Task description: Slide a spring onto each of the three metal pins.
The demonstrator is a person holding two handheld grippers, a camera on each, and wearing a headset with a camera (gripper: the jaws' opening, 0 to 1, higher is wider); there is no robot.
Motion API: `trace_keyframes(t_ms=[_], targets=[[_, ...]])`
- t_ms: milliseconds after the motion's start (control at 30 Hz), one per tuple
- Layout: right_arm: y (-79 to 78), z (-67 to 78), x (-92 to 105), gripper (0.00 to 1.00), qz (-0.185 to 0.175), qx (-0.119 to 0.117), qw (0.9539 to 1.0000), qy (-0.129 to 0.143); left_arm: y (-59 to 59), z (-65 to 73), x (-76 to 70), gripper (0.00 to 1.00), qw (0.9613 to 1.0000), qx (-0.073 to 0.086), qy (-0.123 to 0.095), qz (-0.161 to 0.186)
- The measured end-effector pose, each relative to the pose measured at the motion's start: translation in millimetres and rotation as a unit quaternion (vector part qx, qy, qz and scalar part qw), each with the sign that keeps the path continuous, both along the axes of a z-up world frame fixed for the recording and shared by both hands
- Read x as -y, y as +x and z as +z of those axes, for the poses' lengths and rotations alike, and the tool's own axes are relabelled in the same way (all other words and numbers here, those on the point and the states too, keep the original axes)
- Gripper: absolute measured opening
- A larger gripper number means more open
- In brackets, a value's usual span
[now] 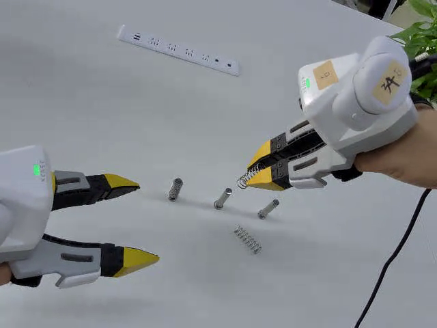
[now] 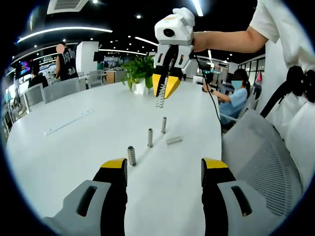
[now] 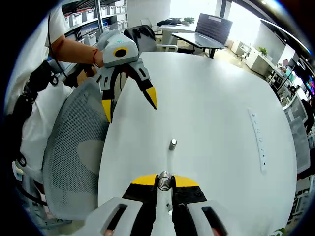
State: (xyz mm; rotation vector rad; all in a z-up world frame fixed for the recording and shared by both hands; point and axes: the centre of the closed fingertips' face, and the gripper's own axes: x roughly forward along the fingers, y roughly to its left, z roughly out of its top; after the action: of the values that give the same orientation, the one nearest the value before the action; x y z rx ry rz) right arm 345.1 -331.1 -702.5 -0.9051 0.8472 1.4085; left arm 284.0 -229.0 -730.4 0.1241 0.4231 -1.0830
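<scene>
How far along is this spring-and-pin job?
Done: in the head view, the leftmost short metal pin already wears a coiled spring. In hand: the right claw pinches a small wire spring near the middle bare pin. Left: that pin, the third bare pin, and the loose spring lying on the white table. The left claw is open.

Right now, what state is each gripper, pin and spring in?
Left yellow-tipped gripper: open, empty.
Right yellow-tipped gripper: shut on coiled steel spring.
Metal pin nearest left gripper: upright, spring on.
Middle metal pin: upright, bare.
Far-right metal pin: upright, bare.
Loose steel spring: lying flat on white table.
</scene>
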Motion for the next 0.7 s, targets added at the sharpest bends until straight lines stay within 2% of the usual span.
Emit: trace_keyframes(t_ms=[67, 133, 200, 267, 333, 500, 700], targets=[[5.9, -6.0, 1.2, 0.06, 0.000, 0.003, 1.0000, -0.007, 0.7, -1.3, -1.2, 0.65, 1.0000, 0.000, -0.001, 0.002], [11.1, -11.7, 1.8, 0.06, -0.002, 0.003, 0.9999, -0.012, 1.4, -0.4, -1.1, 0.70, 1.0000, 0.009, -0.004, -0.001], [11.8, -15.6, 1.2, 0.06, 0.000, 0.004, 0.9998, -0.018, 1.6, -1.3, -1.7, 0.73, 1.0000, 0.006, -0.007, -0.001], [12.1, -19.0, 0.1, 0.06, 0.002, 0.003, 0.9998, -0.021, 2.7, -1.1, -2.2, 0.74, 0.9999, 0.011, -0.008, 0.000], [13.8, -23.6, -0.7, 0.06, 0.000, -0.001, 0.9997, -0.023, 3.0, -1.0, -2.3, 0.77, 0.9998, 0.007, -0.016, 0.002], [19.7, -37.0, -0.8, 0.06, -0.001, -0.006, 0.9996, -0.028, 3.6, -2.5, -3.5, 0.80, 0.9998, 0.008, -0.020, 0.005], [16.8, -45.2, -0.6, 0.06, 0.000, -0.013, 0.9993, -0.036, 4.1, -5.8, -5.2, 0.82, 0.9997, 0.004, -0.023, 0.008]])
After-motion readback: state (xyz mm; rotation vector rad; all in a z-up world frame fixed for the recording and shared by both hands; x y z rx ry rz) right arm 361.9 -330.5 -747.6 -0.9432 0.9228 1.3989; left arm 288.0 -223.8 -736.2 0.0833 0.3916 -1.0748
